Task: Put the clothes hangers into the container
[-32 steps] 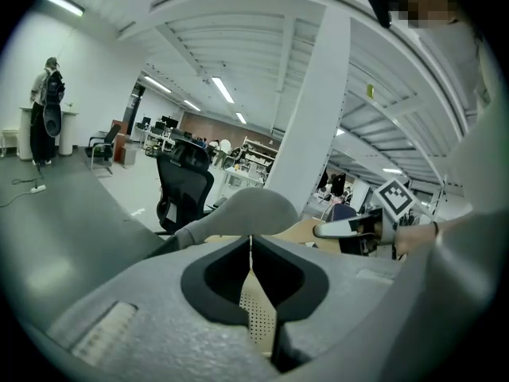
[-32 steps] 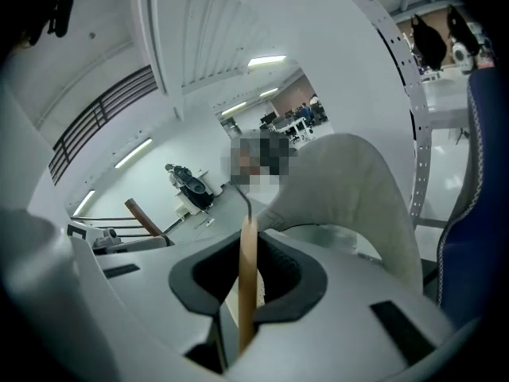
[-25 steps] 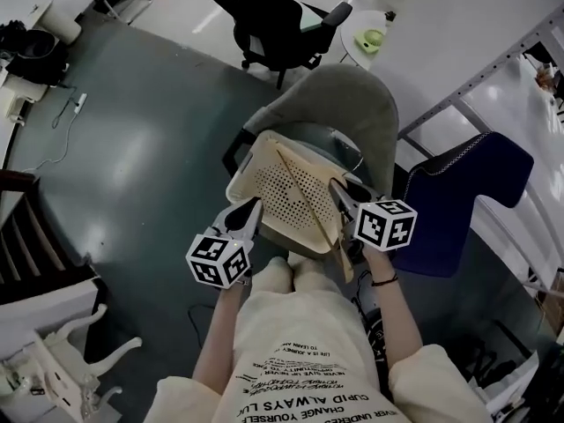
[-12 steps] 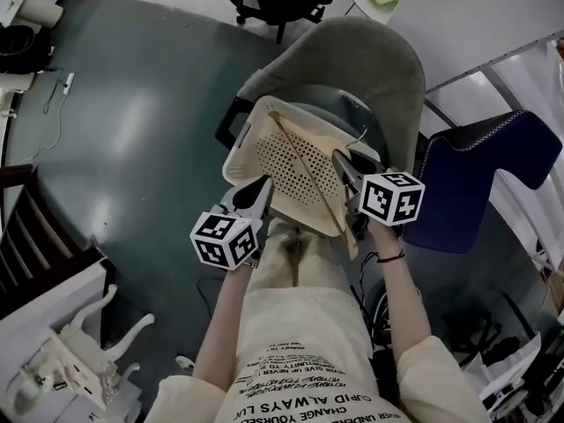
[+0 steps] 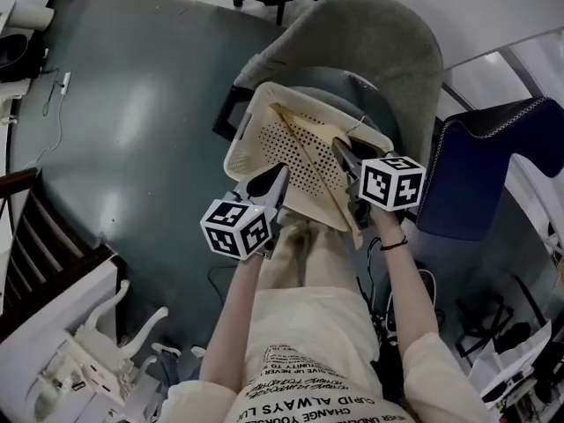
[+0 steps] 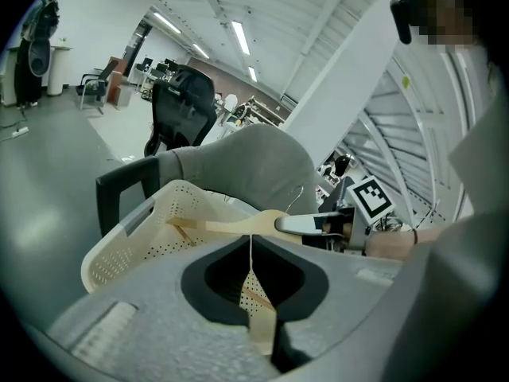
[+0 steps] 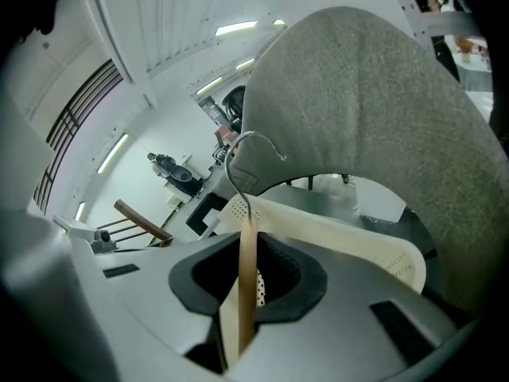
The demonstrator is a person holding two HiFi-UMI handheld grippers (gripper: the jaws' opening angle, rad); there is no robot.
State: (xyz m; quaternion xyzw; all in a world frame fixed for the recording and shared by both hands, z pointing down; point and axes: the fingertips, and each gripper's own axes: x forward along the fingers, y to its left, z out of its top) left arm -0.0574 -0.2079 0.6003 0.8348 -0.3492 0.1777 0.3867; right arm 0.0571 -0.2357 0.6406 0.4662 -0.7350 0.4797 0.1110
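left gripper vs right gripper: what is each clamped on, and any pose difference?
Grip: left gripper is shut on the thin wall of the cream perforated basket. The right gripper is shut on the wooden hanger, with the hook past its tips.
Place: left gripper is at the basket's near-left corner, right gripper along its right edge.
Shared: both are shut and angled down toward the basket at the grey chair.

Wooden hanger [image 5: 307, 159] – tilted, across perforated cream basket [image 5: 240, 139]
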